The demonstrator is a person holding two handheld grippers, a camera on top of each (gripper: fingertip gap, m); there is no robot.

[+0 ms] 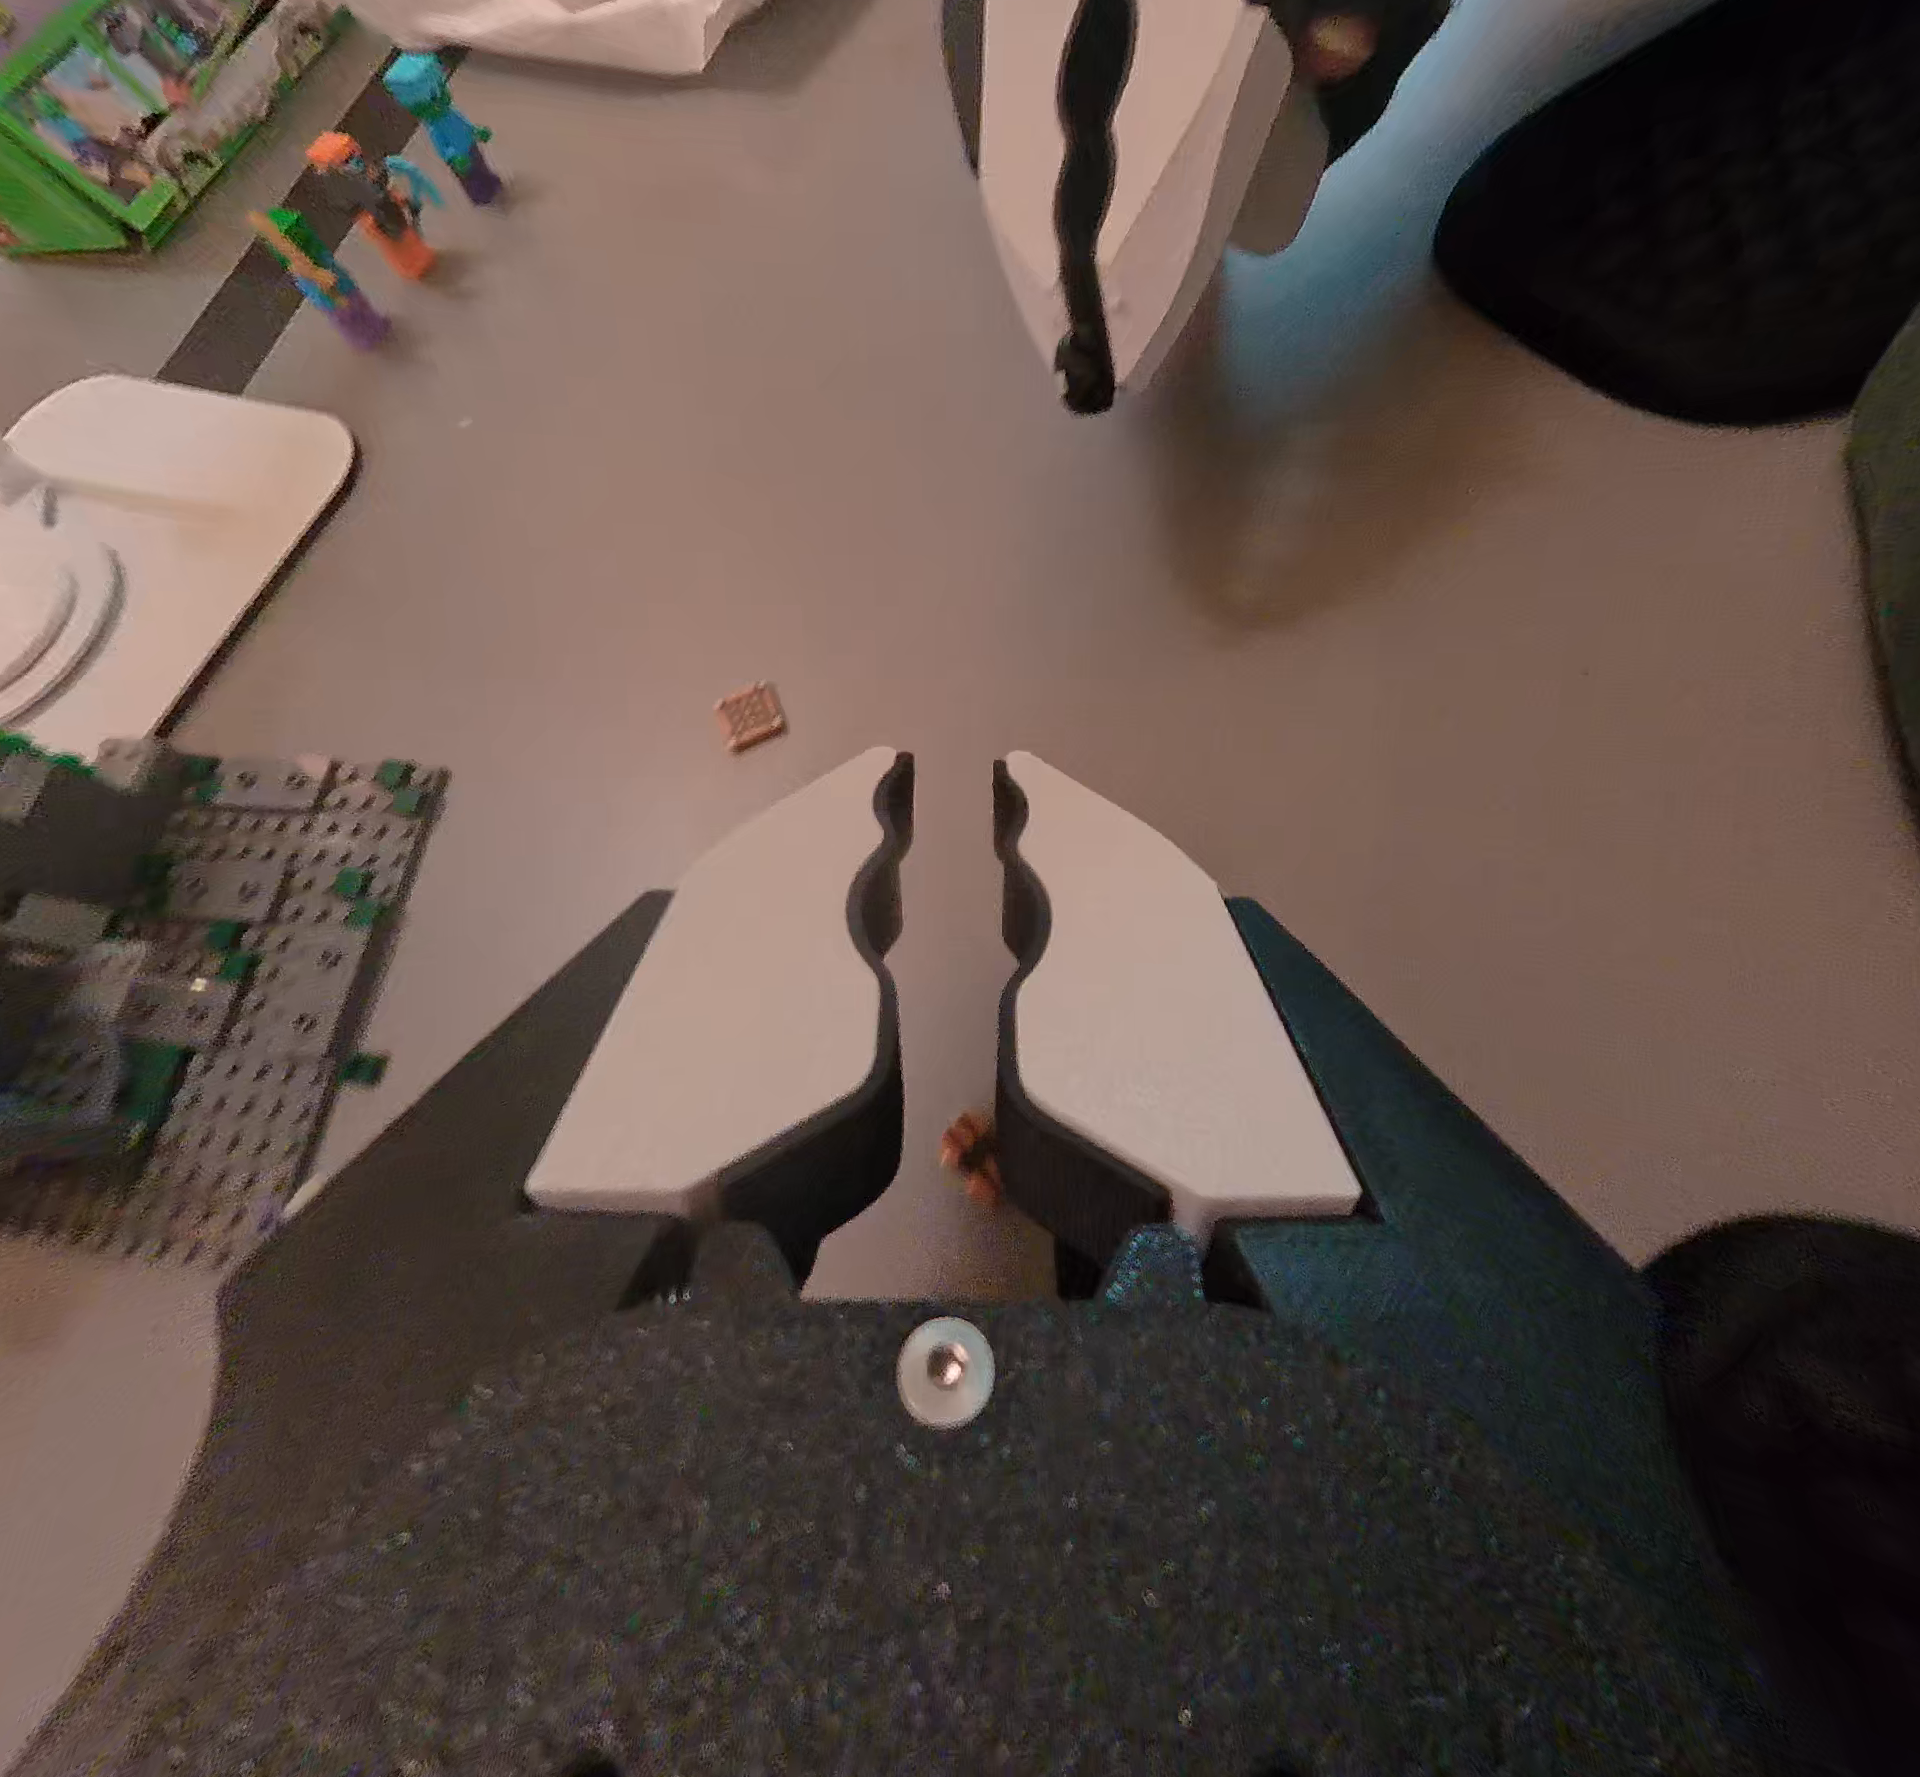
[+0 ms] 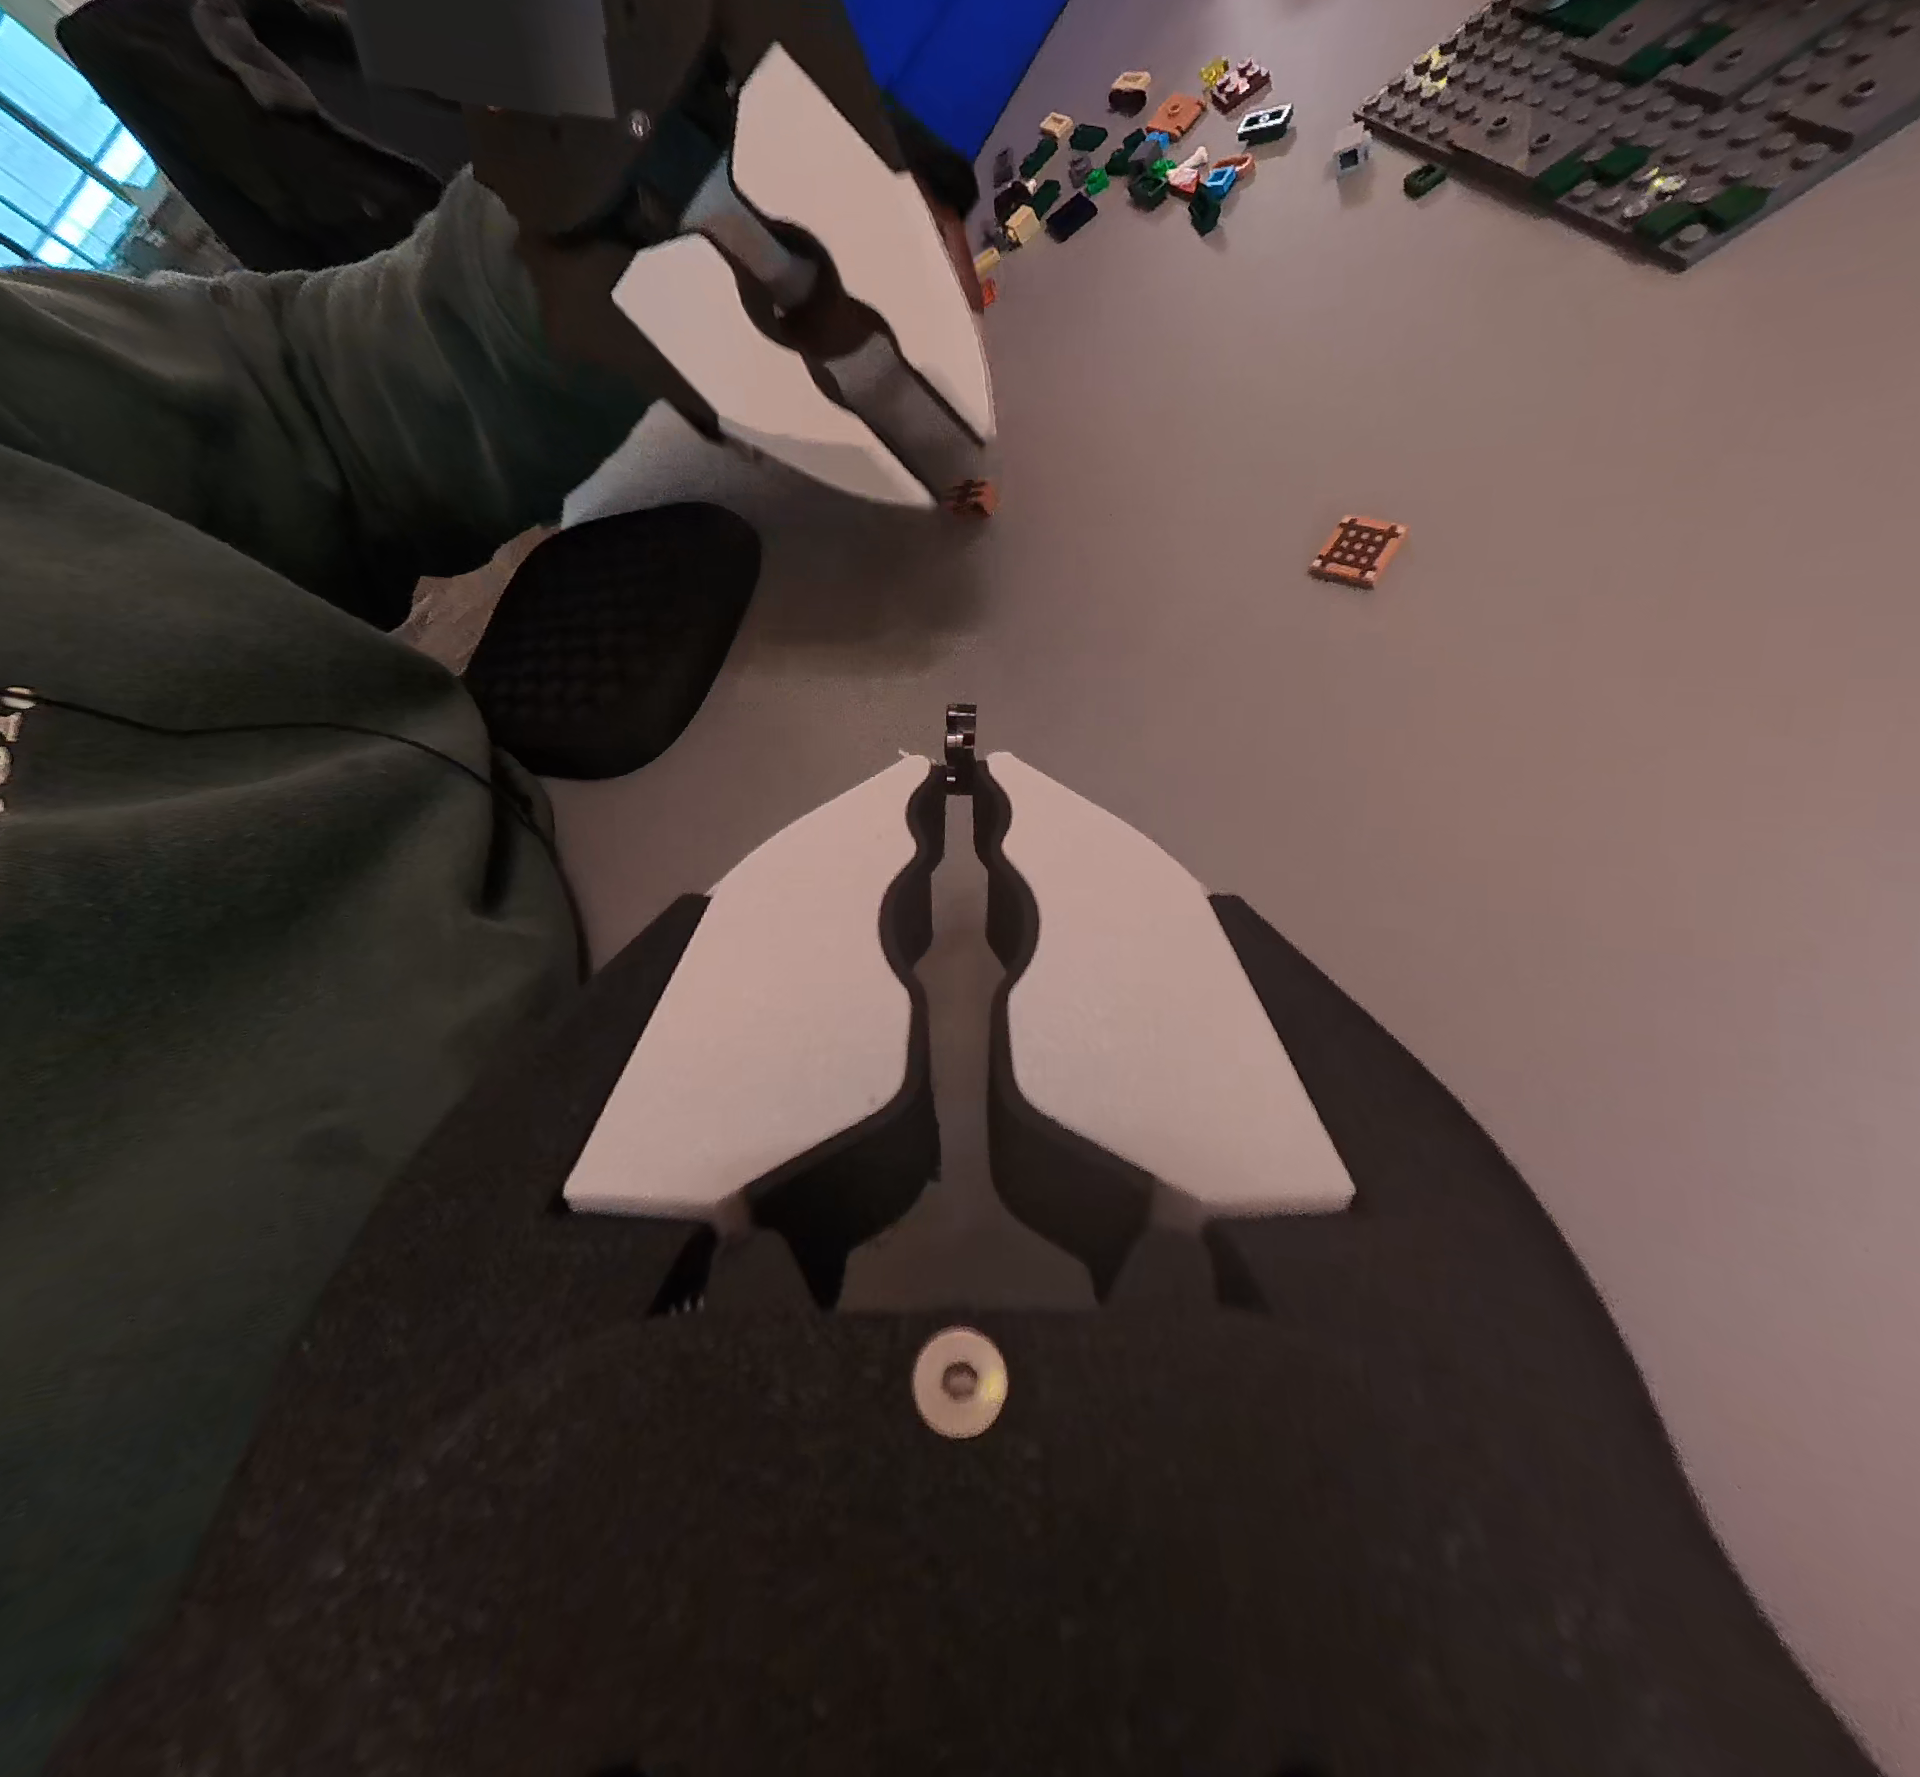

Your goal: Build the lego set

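R gripper [image 2: 958, 763] clenched on a small black piece [image 2: 960, 732] at its tips, above the grey table [image 2: 1455, 896]. L gripper [image 1: 954, 763] released, jaws apart, nothing between; small brown piece [image 1: 971, 1156] on table under it, maybe touching one finger. Brown grid tile [image 2: 1359, 551] lies well apart. Grey baseplate build [image 1: 260, 979] to L; loose pieces pile [image 2: 1132, 158] near it.

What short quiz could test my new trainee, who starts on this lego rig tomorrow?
1. True or false: the right gripper is empty.
2. Which lies between the grippers on the table? A) brown lattice tile B) blue minifigure
3. The left gripper is ____.

Key: 1 false, it pinches a small black piece. 2 A. 3 open.
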